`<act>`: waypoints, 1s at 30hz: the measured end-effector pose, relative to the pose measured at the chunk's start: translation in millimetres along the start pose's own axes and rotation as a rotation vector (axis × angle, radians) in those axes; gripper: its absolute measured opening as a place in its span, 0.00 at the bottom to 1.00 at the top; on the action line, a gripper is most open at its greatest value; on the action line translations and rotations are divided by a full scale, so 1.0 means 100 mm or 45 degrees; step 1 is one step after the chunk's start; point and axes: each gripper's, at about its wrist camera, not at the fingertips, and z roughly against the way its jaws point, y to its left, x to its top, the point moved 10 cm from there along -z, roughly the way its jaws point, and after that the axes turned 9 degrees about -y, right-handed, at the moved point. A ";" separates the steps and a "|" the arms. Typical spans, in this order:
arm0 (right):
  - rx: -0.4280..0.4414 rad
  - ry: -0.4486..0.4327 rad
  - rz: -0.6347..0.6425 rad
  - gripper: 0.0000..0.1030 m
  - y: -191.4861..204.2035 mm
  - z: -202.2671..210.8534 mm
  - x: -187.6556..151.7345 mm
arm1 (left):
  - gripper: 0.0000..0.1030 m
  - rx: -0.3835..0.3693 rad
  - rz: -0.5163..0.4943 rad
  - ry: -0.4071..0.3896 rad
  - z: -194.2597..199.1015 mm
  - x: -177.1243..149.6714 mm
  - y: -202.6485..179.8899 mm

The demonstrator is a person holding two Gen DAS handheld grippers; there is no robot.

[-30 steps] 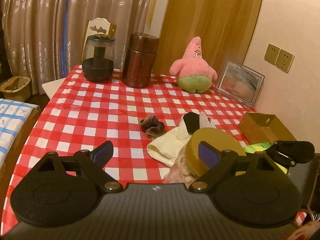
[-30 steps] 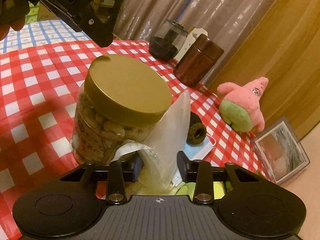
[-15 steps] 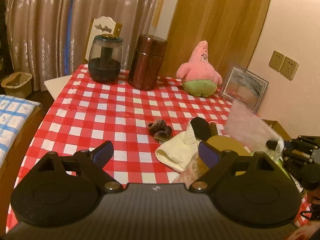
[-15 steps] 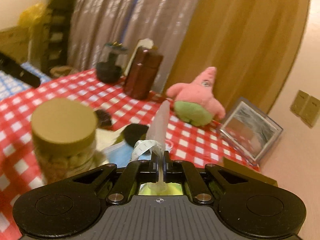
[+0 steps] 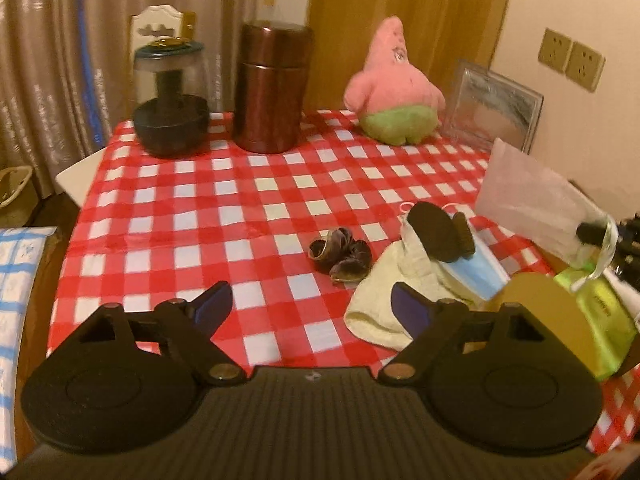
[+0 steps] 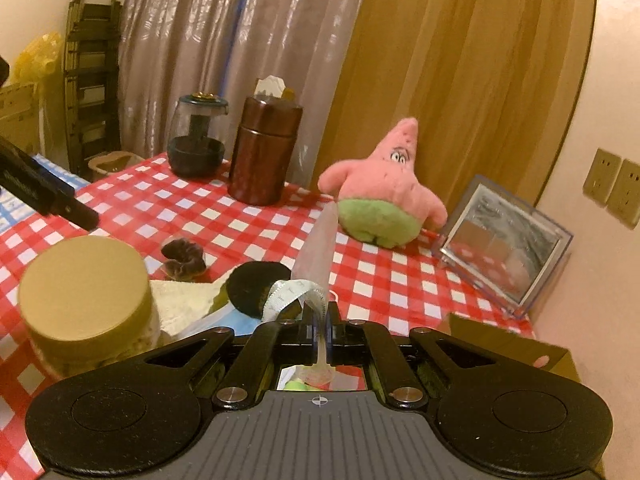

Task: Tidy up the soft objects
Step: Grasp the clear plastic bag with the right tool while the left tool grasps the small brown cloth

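My right gripper (image 6: 319, 320) is shut on a thin clear plastic bag (image 6: 320, 240), which stands up edge-on from its jaws; the left wrist view shows the bag (image 5: 532, 208) lifted at the right. A pale measuring tape (image 6: 292, 292) loops beside the fingers. On the checked cloth lie a dark scrunchie (image 5: 340, 256), a cream cloth (image 5: 380, 308), a black puff (image 5: 436, 236) and a blue face mask (image 5: 476, 276). My left gripper (image 5: 310, 308) hovers in front of the scrunchie, its jaws closing with nothing between them. A pink star plush (image 5: 394, 92) sits at the back.
A nut jar with a gold lid (image 6: 80, 288) stands beside the cloth pile. A brown canister (image 5: 272, 88) and a glass grinder (image 5: 170, 100) are at the back, a clear frame (image 6: 504, 240) leans on the wall, and a cardboard box (image 6: 512, 340) and green packet (image 5: 600, 312) are at the right.
My right gripper shut on the plastic bag, rolled upright and lifted it away from the jar. The left gripper shifted left, so the jar slid to the right edge of its view.
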 end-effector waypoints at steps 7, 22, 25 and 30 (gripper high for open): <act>0.052 0.067 -0.172 0.03 -0.14 -0.23 -0.02 | 0.74 -0.101 -0.133 0.052 -0.46 0.06 -0.08; 0.024 0.243 -0.318 0.03 -0.26 -0.74 -0.03 | 0.59 -0.156 -0.308 0.187 -1.20 -0.02 -0.25; 0.004 0.270 -0.303 0.03 -0.27 -0.77 -0.08 | 0.50 -0.154 -0.321 0.210 -1.30 -0.04 -0.27; -0.016 0.290 -0.306 0.03 -0.32 -0.79 -0.13 | 0.31 -0.171 -0.320 0.253 -1.38 -0.09 -0.33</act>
